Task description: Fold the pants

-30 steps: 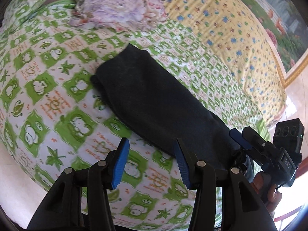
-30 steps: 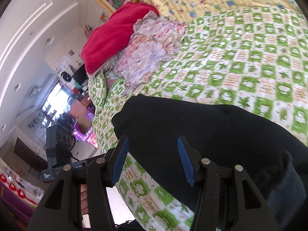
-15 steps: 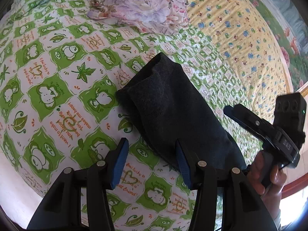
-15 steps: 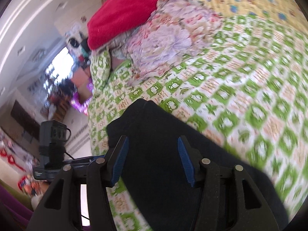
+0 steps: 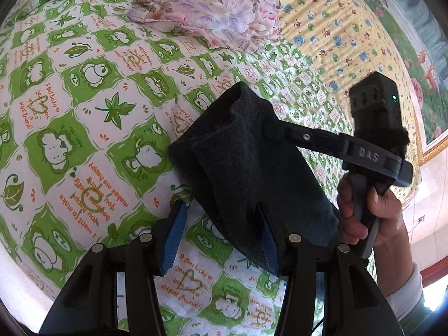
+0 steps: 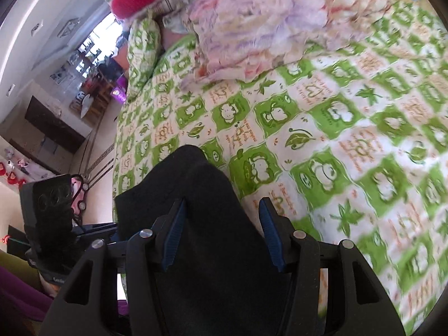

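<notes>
Left wrist view: the dark pants [image 5: 246, 173] lie folded on the bed [image 5: 84, 89], with the left claw [image 5: 221, 235] spread wide over their near edge. The right claw [image 6: 221, 232] also gapes, straddling the cloth, probably ready to pinch for another fold.

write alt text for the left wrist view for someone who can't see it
Folded dark pants lie on a green and white cartoon bedsheet, in front of the open left gripper. The hand-held right gripper reaches over the pants from the right.
</notes>
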Available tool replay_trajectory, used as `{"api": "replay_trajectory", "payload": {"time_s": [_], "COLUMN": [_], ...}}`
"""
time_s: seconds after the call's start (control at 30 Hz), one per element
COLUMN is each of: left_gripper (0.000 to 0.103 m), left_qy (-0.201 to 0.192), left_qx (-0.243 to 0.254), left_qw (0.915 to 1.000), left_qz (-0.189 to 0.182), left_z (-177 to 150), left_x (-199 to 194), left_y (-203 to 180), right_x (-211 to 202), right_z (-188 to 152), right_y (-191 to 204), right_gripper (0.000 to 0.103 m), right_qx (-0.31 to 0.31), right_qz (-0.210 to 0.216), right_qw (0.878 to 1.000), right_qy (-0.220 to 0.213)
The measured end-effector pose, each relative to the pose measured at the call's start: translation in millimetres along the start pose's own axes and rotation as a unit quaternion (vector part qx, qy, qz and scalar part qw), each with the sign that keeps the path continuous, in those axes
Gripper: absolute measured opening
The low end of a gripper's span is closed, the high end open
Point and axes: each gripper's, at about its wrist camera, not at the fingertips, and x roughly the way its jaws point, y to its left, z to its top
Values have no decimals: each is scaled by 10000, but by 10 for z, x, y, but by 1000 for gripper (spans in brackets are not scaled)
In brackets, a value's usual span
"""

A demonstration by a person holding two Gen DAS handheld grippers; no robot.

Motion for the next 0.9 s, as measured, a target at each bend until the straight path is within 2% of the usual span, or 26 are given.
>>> {"api": "replay_trajectory", "payload": {"time_s": [0.07, 0.13, 0.23, 0.33, 0.43, 0.53, 0.73, 0.9], "left_gripper": [51, 51, 49, 34, 27, 26, 25, 25], "left_qy": [-14, -32, -80, -148, -131, -231, -528, -639], "left_qx": [16, 22, 35, 72, 18, 117, 610, 954], "left_qw": [10000, 10000, 10000, 9997, 9999, 9997, 9967, 9926], "left_qz": [3, 12, 46, 171, 97, -11, -112, -388], "left_z": [20, 45, 87, 115, 146, 170, 185, 162], "left_x": [13, 32, 68, 91, 84, -15, -229, -372], "left_y": [1, -4, -20, -40, -56, -156, -543, -896], "right_x": [41, 84, 80, 11, -123, -342, -771, -1151], "right_z": [37, 63, 68, 51, 19, -23, -153, -352], "right_y": [-6, 3, 33, 63, 99, 146, 215, 221], "right_gripper": [54, 39, 32, 27, 25, 25, 25, 24], "right_qx": [-19, -25, -65, -106, -109, -111, -72, 10], "right_qz": [68, 186, 135, 128, 151, 164, 215, 261], "right_qw": [10000, 9997, 9998, 9999, 9998, 9992, 9958, 9907], "right_qy": [49, 160, 157, 48, -76, -341, -886, -1334]}}
